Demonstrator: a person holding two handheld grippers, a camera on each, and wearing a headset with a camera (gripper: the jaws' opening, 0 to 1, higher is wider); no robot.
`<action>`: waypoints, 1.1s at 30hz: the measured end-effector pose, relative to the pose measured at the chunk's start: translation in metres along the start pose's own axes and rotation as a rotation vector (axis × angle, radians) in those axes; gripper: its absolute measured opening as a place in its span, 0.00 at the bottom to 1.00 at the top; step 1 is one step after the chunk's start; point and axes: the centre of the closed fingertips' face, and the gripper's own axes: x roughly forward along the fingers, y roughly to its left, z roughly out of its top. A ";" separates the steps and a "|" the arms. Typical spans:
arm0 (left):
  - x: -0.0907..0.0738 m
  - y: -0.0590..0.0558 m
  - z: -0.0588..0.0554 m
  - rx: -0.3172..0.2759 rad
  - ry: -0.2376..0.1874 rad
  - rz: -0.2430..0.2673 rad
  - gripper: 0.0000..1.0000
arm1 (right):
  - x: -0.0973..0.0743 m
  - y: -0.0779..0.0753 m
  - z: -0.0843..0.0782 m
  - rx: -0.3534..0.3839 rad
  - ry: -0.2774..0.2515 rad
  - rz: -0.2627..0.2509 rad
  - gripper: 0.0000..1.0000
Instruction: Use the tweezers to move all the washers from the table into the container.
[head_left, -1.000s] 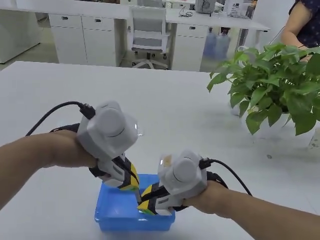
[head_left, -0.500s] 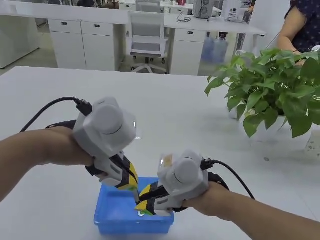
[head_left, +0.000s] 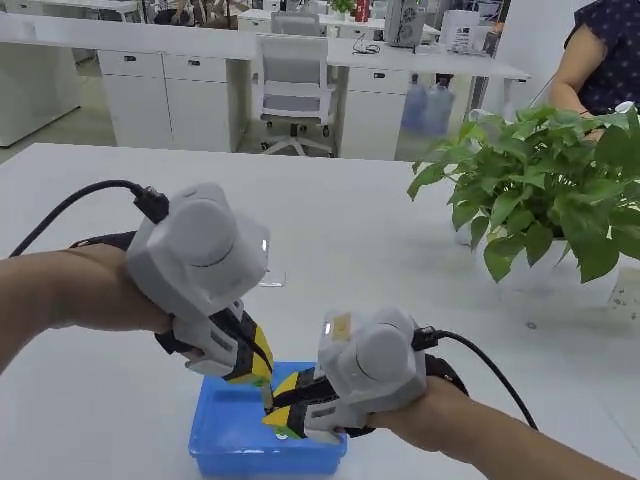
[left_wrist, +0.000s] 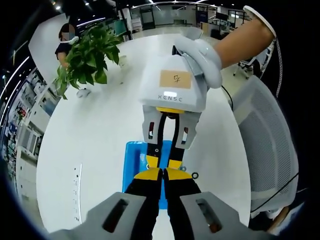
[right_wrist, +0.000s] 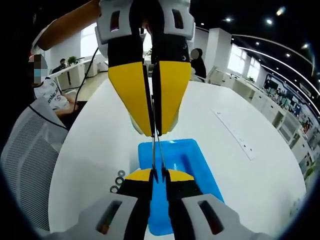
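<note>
Three washers (right_wrist: 119, 180) lie in a short row on the white bench (head_left: 350, 230), just beside one long edge of the blue container (head_left: 230, 445) and outside it. In the left gripper view one washer (left_wrist: 195, 175) shows as a small ring on the bench next to the container's side.

Both tongs meet tip to tip above the container. The left tongs (head_left: 250, 365) point down at it, their yellow-tipped jaws pressed close on the thin metal tweezers (right_wrist: 156, 150), whose two blades run out from between those jaws. The right tongs (head_left: 280, 410) come in from the opposite side and lower down. Their jaws are drawn almost together around the far end of the tweezers, so both tongs seem to be clenched on the same tool. From the head view the contact itself is hidden behind the tongs' grey bodies.

I cannot tell whether any washer lies inside the container. Its visible floor looks plain blue.

A leafy potted plant (head_left: 540, 190) stands on the bench well apart to the right. Beyond the bench are an office chair (head_left: 295, 75) and a person (head_left: 600, 50).
</note>
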 end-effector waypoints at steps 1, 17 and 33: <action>-0.001 -0.002 0.001 0.004 -0.002 0.001 0.06 | -0.001 0.003 0.002 0.003 -0.004 0.000 0.12; 0.002 -0.039 -0.005 0.011 0.006 -0.034 0.06 | 0.001 0.041 -0.003 0.004 -0.011 0.017 0.12; 0.019 -0.064 -0.020 -0.022 0.012 -0.068 0.06 | 0.012 0.071 -0.023 0.016 0.009 0.043 0.12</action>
